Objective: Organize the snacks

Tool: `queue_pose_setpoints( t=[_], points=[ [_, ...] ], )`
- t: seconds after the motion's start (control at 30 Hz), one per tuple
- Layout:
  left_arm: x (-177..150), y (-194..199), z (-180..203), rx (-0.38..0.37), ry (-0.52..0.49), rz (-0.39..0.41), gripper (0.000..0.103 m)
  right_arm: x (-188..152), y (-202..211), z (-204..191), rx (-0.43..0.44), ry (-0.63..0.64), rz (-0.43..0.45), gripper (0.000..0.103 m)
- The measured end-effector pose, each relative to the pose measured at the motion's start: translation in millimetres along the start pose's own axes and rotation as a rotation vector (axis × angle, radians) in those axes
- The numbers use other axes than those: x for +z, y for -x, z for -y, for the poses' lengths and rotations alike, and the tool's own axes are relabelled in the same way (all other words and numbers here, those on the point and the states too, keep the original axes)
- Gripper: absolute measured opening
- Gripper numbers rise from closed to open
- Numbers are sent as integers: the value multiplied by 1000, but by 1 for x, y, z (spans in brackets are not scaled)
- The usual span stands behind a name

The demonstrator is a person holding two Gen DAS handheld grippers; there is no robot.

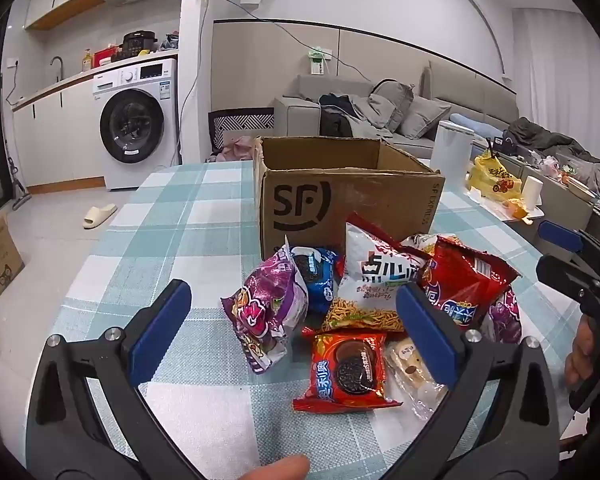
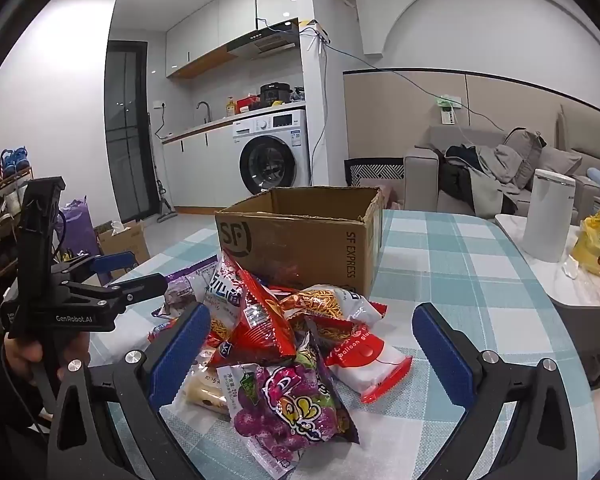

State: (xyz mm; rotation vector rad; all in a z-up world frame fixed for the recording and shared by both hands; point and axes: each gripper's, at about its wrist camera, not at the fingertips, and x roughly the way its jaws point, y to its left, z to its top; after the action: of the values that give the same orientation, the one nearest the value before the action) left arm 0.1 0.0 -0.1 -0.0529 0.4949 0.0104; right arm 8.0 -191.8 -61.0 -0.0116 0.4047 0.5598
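a heap of snack packets (image 1: 372, 312) lies on a checked tablecloth (image 1: 172, 240), right in front of an open cardboard box (image 1: 340, 196) that stands behind it on the same table.

the left wrist view alone shows a red cookie packet (image 1: 346, 372) lying flat at the near edge of the heap, a blue cookie packet (image 1: 314, 276) tucked behind a purple bag (image 1: 268, 312), and a slipper (image 1: 99, 215) on the floor. the right wrist view alone shows a white and red packet (image 2: 370, 364) printed "balloon glu…", a purple grape-pictured bag (image 2: 288, 404) at the near side, and a shoe rack (image 2: 0, 208) at far left.

the box reads "sf" on one face and "sf express" on the next. "genrobot.ai" is printed on the left gripper's body, seen from the right wrist.

the left gripper (image 1: 292, 324) is spread wide with nothing between its pads, low over the near side of the heap. the right gripper (image 2: 310, 344) is likewise spread wide and grasps nothing, flanking the heap.
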Motion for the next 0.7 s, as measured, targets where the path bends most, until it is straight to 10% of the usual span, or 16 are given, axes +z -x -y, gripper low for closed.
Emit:
queue_pose_setpoints(
  t=[0.7],
  points=[
    [-1, -1, 1, -24, 5, 0, 102, 0, 0, 0, -2, 1, -2, 103]
  ],
)
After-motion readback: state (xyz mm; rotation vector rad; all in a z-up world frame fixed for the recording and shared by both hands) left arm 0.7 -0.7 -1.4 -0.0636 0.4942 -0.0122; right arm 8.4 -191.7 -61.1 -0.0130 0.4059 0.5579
